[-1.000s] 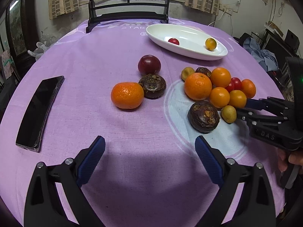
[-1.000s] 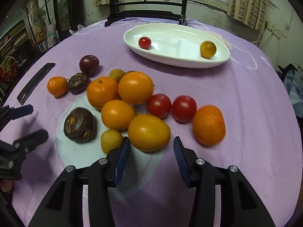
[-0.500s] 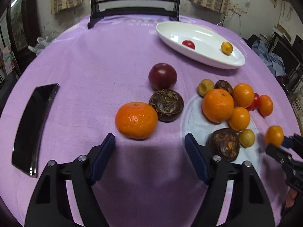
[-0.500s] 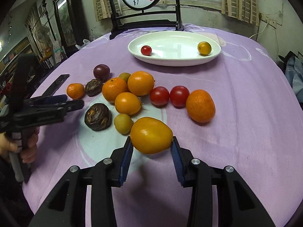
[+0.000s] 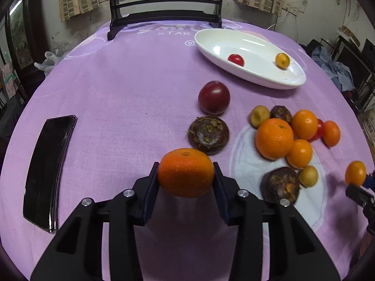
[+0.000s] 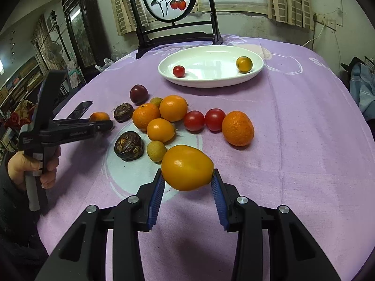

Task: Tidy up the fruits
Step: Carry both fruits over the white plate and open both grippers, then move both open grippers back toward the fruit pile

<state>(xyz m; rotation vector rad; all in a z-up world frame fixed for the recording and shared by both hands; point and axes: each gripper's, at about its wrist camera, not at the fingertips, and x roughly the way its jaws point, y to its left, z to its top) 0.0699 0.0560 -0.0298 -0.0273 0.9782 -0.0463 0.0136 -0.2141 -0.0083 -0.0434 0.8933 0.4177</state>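
- Desk [image 5: 121,98]: round, purple cloth. White dish [image 6: 211,79] sits toward the far edge, ahead of both claws. Judged drop target, since it already holds a cherry tomato [image 6: 179,71] and a small yellow fruit [image 6: 244,64].
- Loose pile [image 6: 164,117] lies mid-desk, between the claws and the dish: oranges, two red tomatoes, dark water chestnuts, small tan fruits. Any straight carry to the dish passes over it.
- Phone [image 5: 46,164] near the left edge, well apart from the fruit.
- Left claw [image 5: 185,175]: closed onto a mandarin [image 5: 185,172], one pad on each side. Mandarin is squat, wide axis runs pad to pad, stem dimple points up. Whether it is off the cloth I cannot tell.
- From the left claw the dish lies ahead and to the right; a chestnut [image 5: 208,135] and a dark plum [image 5: 213,97] sit close to that line.
- Right claw [image 6: 187,180]: closed onto a yellow-orange egg-shaped fruit [image 6: 187,167], held clear above the cloth by the look of it. Long axis runs roughly across the pads, narrower end toward the right pad.
- From the right claw the dish is almost dead ahead, slightly left. Right looks nearer to the dish and has the cleaner line, so I'd expect it to unload first.
- Risk: both fruits are round and gripped at the pad tips, so a tilt could let them roll out.
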